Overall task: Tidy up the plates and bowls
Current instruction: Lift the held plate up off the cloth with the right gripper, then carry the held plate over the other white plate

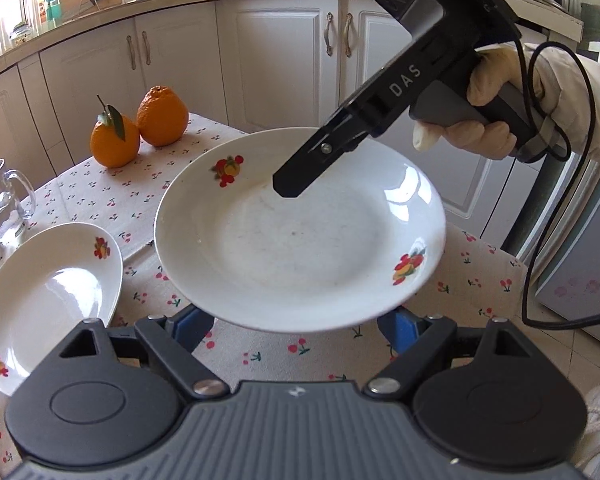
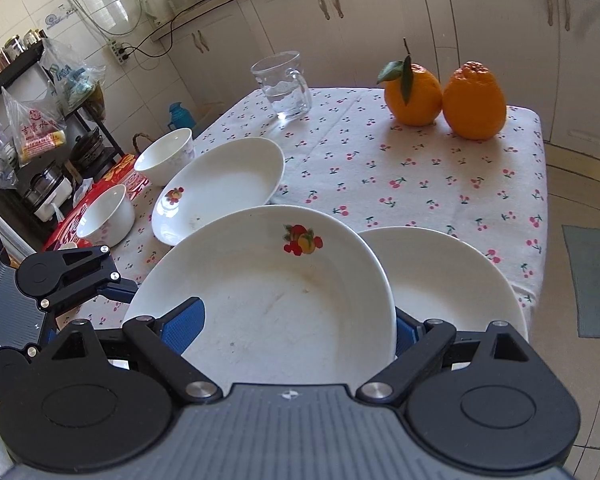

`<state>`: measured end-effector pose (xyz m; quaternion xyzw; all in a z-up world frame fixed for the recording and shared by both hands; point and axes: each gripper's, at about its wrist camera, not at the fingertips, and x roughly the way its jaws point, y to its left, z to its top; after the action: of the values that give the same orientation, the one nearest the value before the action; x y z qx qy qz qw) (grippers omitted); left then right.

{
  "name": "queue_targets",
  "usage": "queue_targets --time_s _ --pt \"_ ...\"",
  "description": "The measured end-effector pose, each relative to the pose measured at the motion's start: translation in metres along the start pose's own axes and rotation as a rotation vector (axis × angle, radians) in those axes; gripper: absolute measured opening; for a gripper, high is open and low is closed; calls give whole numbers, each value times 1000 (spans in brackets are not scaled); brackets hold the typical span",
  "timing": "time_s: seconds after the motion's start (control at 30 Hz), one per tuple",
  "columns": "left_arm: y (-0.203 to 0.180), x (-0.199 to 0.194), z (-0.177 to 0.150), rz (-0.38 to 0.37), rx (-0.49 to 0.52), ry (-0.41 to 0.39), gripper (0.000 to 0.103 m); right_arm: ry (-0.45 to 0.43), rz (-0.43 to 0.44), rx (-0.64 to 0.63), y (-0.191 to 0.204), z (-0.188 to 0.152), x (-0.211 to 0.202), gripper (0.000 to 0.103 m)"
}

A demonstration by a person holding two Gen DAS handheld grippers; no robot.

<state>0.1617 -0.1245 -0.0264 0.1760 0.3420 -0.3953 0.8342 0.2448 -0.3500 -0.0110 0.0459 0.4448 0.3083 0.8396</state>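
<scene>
**Two grippers, one plate lifted**

Both grippers clamp the same white round ceramic plate with fruit print (image 2: 268, 288): the left gripper (image 1: 296, 320) and right gripper (image 2: 296, 328) each have wide-set jaws on its rim, above the cherry-print tablecloth (image 2: 420, 176). Beyond lie a plain white plate (image 2: 452, 280), another fruit-print plate (image 2: 224, 184), two white bowls (image 2: 108, 212), then two oranges (image 2: 444, 96).

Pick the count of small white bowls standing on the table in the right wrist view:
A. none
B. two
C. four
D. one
B: two small white bowls show near the table's left edge, one bowl farther back and another bowl closer, both beside the plate lying flat on the cherry-print tablecloth.
</scene>
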Motion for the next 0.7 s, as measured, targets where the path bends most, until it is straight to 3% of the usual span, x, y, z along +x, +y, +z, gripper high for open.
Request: queue_targets --time_s 0.7 --pt "10 27 17 -6 26 32 88 -28 -13 79 -45 -6 3 96"
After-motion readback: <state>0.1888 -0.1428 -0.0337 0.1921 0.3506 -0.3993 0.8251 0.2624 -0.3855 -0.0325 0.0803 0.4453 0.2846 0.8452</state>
